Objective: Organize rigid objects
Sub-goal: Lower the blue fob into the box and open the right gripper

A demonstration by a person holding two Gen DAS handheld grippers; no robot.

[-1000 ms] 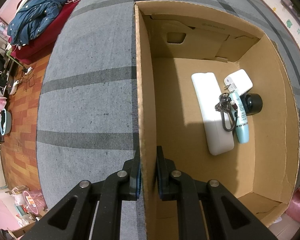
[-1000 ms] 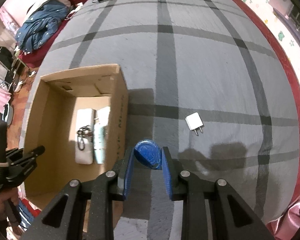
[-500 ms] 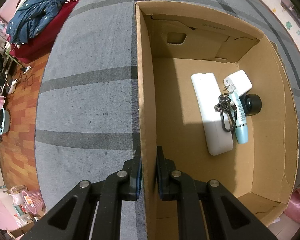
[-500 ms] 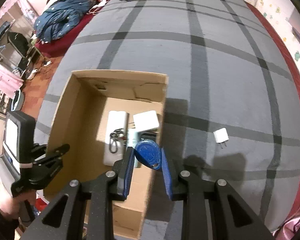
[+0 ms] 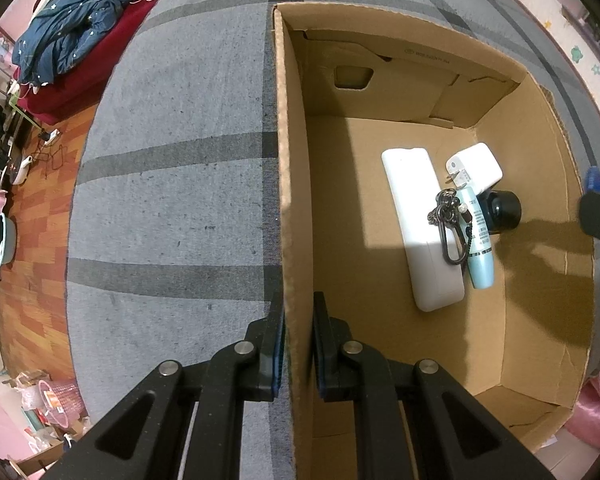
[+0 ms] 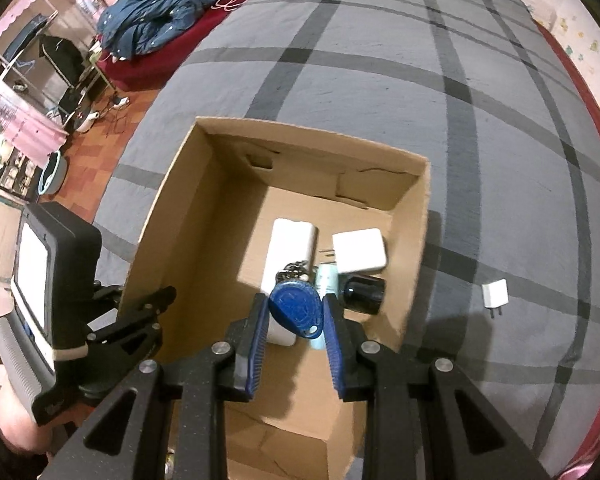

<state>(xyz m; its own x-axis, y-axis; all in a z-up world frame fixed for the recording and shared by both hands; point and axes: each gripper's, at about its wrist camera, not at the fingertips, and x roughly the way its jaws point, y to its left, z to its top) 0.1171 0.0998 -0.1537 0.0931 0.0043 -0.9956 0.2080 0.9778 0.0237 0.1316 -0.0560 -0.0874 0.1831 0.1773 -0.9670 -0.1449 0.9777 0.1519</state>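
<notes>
My left wrist camera looks straight down, close over the cardboard box (image 5: 296,216) at its left wall. My right one tilts steeply down over the box's near edge. Both share the box floor, I think fully.

Left gripper (image 5: 299,312): matte black speckled linkage arms with triangular cut-outs, round silver screw heads at the pivots, and flat black fingers (image 5: 323,344) faced with blue pads. Right gripper (image 6: 296,316): the same black arms and silver screws; its fingers (image 6: 256,344) carried ribbed blue pads. Seen from the right wrist, the left gripper bore a black-cased lit screen and a grey handle.
</notes>
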